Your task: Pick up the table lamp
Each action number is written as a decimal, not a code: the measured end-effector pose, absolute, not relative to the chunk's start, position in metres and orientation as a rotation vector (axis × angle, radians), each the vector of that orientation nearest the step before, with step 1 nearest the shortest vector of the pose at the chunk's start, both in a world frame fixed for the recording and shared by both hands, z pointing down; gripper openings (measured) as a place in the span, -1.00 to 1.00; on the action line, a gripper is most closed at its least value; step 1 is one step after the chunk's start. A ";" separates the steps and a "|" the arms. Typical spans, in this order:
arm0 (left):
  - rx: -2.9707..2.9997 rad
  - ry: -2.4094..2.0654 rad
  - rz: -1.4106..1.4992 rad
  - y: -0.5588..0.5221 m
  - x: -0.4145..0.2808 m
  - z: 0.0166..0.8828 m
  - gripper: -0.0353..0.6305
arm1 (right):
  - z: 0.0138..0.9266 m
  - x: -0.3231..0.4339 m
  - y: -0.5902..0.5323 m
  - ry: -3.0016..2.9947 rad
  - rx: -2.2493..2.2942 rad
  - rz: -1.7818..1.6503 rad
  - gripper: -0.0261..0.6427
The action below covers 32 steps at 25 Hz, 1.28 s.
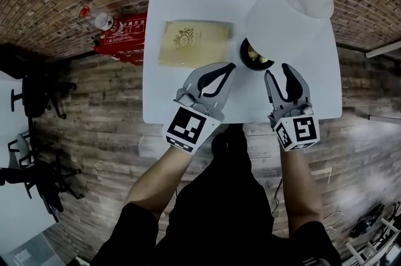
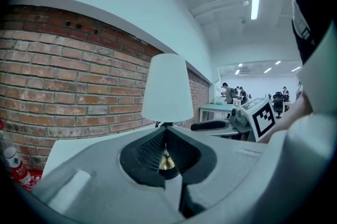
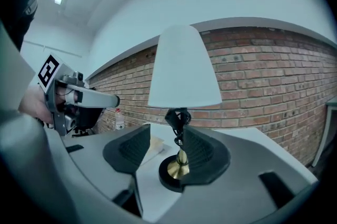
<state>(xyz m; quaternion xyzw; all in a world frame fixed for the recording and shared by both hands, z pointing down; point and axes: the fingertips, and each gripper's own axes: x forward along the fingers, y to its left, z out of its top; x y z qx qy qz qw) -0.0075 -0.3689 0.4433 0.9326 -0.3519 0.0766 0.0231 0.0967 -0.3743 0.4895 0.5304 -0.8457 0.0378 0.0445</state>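
The table lamp stands at the right of the white table [image 1: 182, 96], with a white shade [image 1: 288, 8] and a black and brass base [image 1: 255, 57]. My left gripper [image 1: 230, 67] hangs just left of the base, its jaws drawn together with only a slit between the pads and nothing held. My right gripper [image 1: 279, 72] is just in front of the base, open and empty. In the left gripper view the lamp [image 2: 167, 88] stands straight ahead past the gripper's tips [image 2: 166, 133]. The right gripper view shows the brass stem [image 3: 181, 157] beyond its parted jaws [image 3: 167, 136], not touched.
A flat yellow box [image 1: 194, 42] lies on the table left of the lamp. Beside the table's left edge are a red case [image 1: 122, 36] and a plastic bottle [image 1: 99, 19]. A brick wall runs behind the table. Black chairs [image 1: 37, 96] stand at the far left.
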 end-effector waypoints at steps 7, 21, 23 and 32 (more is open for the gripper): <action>2.866 -1.101 0.275 -0.405 0.010 0.487 -0.87 | 0.524 0.116 -0.419 -2.520 1.804 0.107 -0.25; 2.767 -1.157 0.308 -0.445 0.010 0.532 -0.87 | 0.548 0.099 -0.470 -2.444 1.808 0.031 -0.19; 2.772 -1.173 0.333 -0.448 0.012 0.536 -0.87 | 0.552 0.098 -0.475 -2.432 1.800 0.052 -0.20; 2.758 -1.204 0.435 -0.445 0.013 0.539 -0.87 | 0.555 0.092 -0.493 -2.409 1.752 0.150 -0.20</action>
